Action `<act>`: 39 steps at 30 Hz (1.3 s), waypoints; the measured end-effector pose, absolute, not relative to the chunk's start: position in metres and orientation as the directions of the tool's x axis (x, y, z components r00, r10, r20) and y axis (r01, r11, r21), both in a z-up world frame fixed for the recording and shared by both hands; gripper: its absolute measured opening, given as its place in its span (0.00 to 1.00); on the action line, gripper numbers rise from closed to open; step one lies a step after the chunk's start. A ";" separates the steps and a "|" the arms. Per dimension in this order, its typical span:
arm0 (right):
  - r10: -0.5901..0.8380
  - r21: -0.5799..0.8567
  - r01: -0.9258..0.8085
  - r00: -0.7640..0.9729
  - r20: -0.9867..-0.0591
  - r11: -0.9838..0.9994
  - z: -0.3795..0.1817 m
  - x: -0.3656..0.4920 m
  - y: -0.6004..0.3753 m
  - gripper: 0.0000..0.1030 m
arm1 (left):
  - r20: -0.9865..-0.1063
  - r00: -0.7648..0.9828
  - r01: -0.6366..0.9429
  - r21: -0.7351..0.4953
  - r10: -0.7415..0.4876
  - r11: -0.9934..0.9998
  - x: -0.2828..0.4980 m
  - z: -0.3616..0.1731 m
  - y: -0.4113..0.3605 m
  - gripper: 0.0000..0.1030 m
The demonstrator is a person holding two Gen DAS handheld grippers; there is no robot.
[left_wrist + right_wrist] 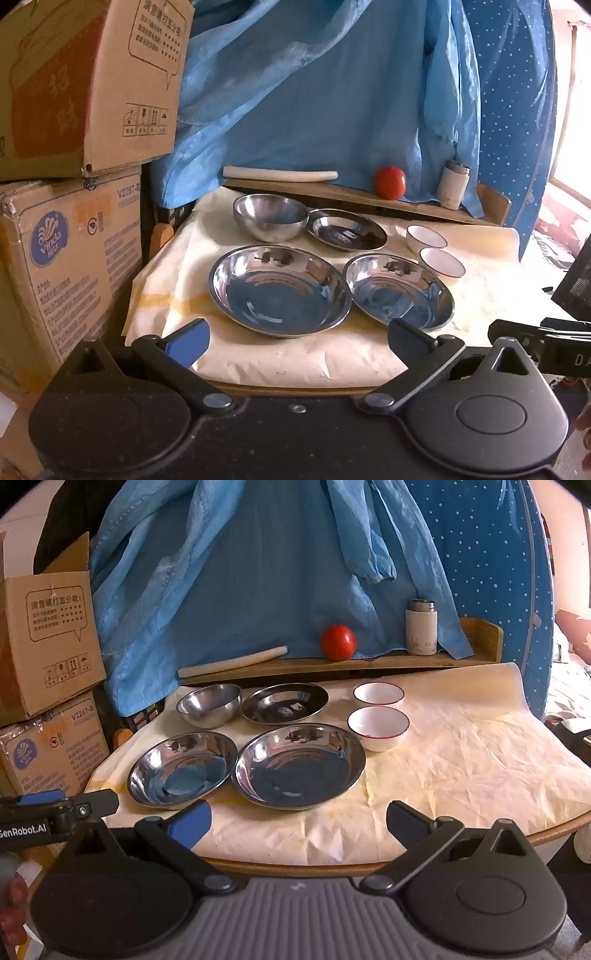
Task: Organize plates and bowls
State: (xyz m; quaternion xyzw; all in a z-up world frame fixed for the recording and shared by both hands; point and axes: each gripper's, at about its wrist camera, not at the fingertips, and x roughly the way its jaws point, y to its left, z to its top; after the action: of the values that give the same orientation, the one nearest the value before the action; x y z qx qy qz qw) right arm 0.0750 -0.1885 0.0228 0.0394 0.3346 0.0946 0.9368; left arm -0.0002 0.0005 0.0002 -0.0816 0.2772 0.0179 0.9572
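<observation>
Several dishes stand on the paper-covered table [461, 757]. At the back are a deep steel bowl [208, 705] [269, 218] and a small steel plate [284, 703] [347, 229]. In front lie two wider steel plates side by side, one on the left [183, 768] [279, 290] and one on the right [299, 766] [400, 291]. Two white bowls [378, 694] [378, 727] sit to their right, also seen in the left wrist view [426, 236] [441, 264]. My left gripper [297, 336] and right gripper [297, 818] hover open over the table's near edge, both empty.
A wooden shelf [388, 662] at the back carries a red tomato [338, 642], a white flask [421, 627] and a pale rolling pin [232, 661]. Blue cloth [258, 572] hangs behind. Stacked cardboard boxes [74, 184] stand close on the left. Bare paper lies right of the dishes.
</observation>
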 end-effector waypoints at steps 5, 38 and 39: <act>0.211 0.146 -0.153 0.756 -0.620 0.977 0.023 0.075 -0.189 1.00 | -0.538 0.843 -0.075 -0.135 -0.010 0.988 0.001 -0.003 0.003 0.99; 0.203 0.149 -0.141 0.765 -0.611 0.979 0.023 0.074 -0.193 1.00 | -0.539 0.842 -0.064 -0.109 -0.005 0.992 0.001 0.002 -0.004 0.99; 0.201 0.153 -0.135 0.767 -0.609 0.979 0.025 0.071 -0.197 1.00 | -0.539 0.842 -0.062 -0.108 -0.006 0.992 0.001 0.002 -0.005 0.99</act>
State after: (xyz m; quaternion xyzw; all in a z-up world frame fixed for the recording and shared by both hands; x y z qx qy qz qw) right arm 0.0705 -0.1970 0.0248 0.0501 0.3293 0.0894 0.9387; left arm 0.0006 -0.0048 0.0023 -0.0607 0.2803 0.0147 0.9579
